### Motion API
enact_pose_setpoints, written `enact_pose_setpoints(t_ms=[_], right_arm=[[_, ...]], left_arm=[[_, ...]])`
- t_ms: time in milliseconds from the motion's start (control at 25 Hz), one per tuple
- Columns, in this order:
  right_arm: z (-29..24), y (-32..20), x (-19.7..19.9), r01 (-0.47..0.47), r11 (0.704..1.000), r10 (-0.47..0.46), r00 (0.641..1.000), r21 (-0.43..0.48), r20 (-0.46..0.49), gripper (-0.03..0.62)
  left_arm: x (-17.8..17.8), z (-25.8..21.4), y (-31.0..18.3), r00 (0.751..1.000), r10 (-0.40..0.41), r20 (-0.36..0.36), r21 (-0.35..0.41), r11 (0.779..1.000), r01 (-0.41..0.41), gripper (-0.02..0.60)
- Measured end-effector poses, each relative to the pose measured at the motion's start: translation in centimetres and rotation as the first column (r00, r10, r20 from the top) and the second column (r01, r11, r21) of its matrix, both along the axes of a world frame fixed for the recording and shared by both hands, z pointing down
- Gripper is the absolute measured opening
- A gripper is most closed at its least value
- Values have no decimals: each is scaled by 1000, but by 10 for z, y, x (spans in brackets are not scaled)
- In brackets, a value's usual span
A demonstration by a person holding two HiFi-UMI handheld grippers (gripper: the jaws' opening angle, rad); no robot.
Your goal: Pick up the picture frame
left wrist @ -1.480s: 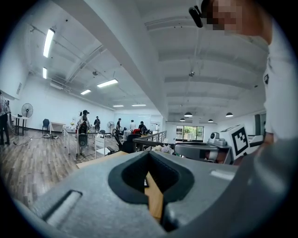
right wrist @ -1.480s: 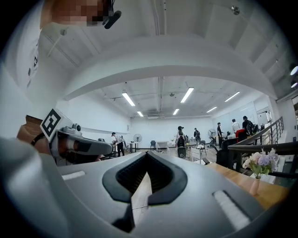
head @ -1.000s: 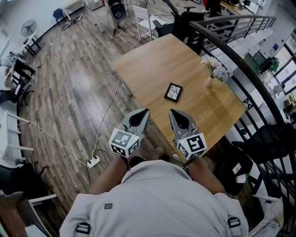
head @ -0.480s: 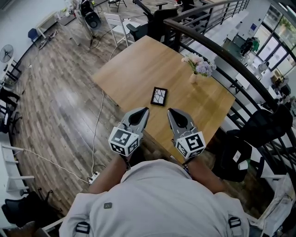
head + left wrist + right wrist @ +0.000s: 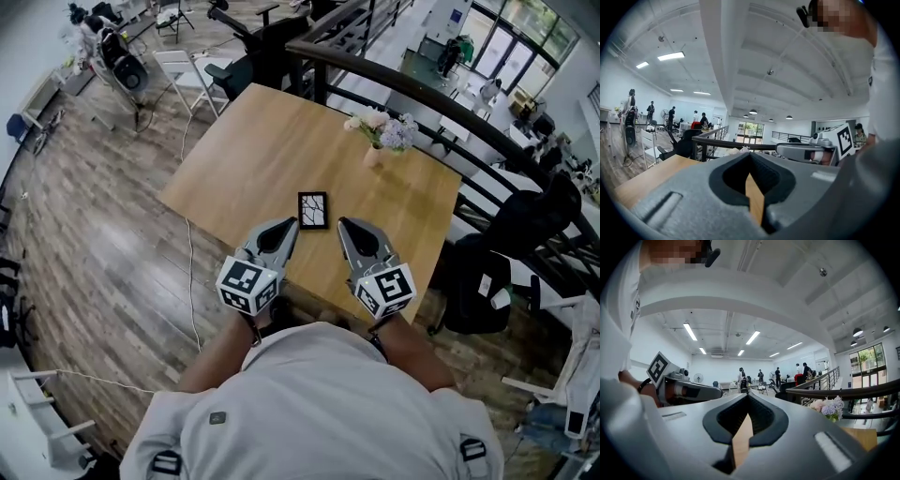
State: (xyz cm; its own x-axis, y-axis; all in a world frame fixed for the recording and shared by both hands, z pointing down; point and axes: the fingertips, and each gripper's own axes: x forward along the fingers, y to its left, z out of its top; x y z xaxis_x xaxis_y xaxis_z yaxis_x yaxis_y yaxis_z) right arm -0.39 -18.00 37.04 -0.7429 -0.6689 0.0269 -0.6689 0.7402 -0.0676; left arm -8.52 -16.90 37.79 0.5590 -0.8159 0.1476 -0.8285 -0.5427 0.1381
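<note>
The picture frame [image 5: 313, 209] is lying flat on the wooden table [image 5: 234, 159], near the edge closest to the person, and it is not being touched by anything. In the head view it is being shown just ahead of the two grippers, roughly between their tips.

The task is being judged as barely begun: no grasp is being made and the frame is not being lifted. The left gripper [image 5: 289, 225] is being held with its jaws pressed together, and nothing is being pinched between them. The right gripper [image 5: 347, 226] is being held the same way, closed and empty. Both are being pointed roughly level over the near edge of the table. The whole pick is being left to do: the jaws are needing to be spread, brought down around an edge of the frame, closed on it and raised.

By count, one picture frame, one table, one vase of flowers [image 5: 376, 139] standing well beyond the frame, and two grippers are being shown.
</note>
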Motion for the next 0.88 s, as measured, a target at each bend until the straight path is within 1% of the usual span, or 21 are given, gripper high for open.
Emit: enact_pose_setpoints(t_ms=[240,440,680,880], right_arm=[[3,-17,-46,-85,996,85,996,-16,-6,9],[3,-23,-77,-143,990,143,990,-15,-17,9],[14,-25,-96,-195,980,194,980,-39,-39,9],[31,-37,-87,-231,970,227,972,-70,-63,9]], left_arm=[[-49,-5,-25,996,87,-11,9,996,-87,2],[-76,0,-35,986,163,-22,3,987,-163,2],[-96,11,-46,974,222,-35,-15,975,-222,2],[-92,35,-58,967,251,-39,-71,965,-254,2]])
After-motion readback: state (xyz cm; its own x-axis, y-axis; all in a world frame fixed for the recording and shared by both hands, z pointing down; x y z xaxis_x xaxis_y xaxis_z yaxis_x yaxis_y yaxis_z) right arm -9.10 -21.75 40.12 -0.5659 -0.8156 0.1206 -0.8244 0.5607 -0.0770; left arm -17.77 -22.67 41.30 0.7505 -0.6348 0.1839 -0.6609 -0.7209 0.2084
